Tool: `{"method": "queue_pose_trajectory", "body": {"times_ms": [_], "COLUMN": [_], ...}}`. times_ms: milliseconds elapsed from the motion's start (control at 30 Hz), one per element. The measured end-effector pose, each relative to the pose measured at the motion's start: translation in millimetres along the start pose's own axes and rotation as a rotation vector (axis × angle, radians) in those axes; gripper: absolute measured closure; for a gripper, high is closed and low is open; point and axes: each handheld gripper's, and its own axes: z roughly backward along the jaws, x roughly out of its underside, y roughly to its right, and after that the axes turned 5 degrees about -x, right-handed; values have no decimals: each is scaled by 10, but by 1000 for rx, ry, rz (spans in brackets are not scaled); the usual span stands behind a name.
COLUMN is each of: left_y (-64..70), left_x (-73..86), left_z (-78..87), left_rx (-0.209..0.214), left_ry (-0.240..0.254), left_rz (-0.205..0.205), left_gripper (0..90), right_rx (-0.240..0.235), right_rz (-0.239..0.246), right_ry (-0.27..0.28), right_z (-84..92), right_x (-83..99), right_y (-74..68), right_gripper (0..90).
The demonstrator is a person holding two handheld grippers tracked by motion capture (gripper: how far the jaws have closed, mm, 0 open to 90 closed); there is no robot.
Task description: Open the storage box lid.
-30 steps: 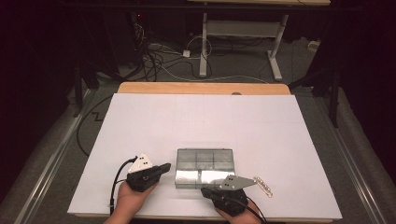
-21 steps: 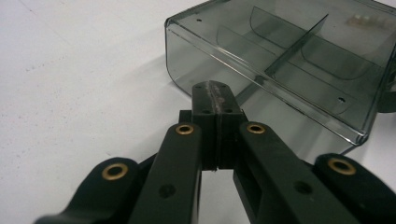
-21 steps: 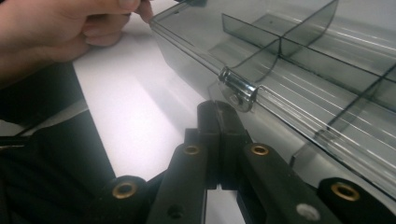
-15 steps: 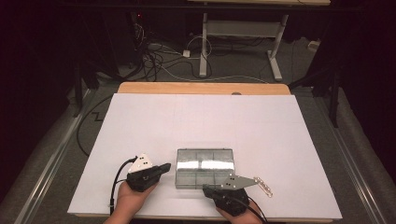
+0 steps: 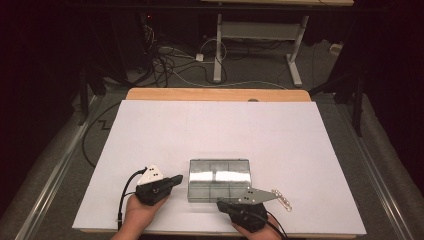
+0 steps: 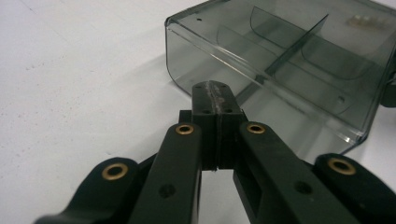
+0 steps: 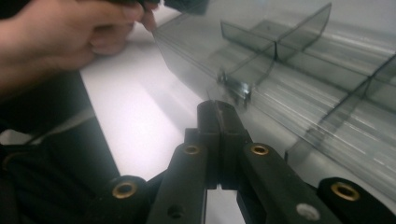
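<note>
Bench (image 5: 150, 130): white top, nothing has shifted on it over the last second. Clear compartment box (image 5: 219, 179) sits where it was, near the front edge, a little right of middle, lid down as far as I can judge. Small clear strip (image 5: 281, 197) lies just off its front right corner. Left gripper (image 6: 216, 95): jaws fully together, empty, tip just short of the box's left end wall. Right gripper (image 7: 218, 112): same, closed on nothing, aimed at the latch on the front wall. I read this as both hands poised, box not yet opened
</note>
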Motion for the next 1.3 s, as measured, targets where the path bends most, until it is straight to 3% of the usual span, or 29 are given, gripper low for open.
{"method": "queue_pose_trajectory", "body": {"times_ms": [200, 333, 767, 1033, 1133, 1300], "left_y": [-4, -4, -2, -4, -4, -6], "left_x": [0, 0, -2, -2, -2, -3], "left_z": [-1, -3, -7, -6, -6, -6], "left_rx": [2, 3, 1, 3, 5, 7], "left_ry": [-1, -3, -6, -6, -5, -6], "left_rz": [4, 3, 3, 3, 3, 3], "left_gripper": [877, 877, 877, 877, 878, 877], "right_rx": [12, 44, 8, 31, 2, -3], "right_rz": [4, -9, -11, -16, -8, -14], "right_ry": [-18, -42, 7, -27, 12, 38], "right_z": [2, 4, 26, 4, 30, 58], "right_x": [5, 12, 4, 5, 7, 1], "right_y": [0, 10, 28, 27, 28, 36], "right_gripper": [900, 900, 900, 900, 900, 900]}}
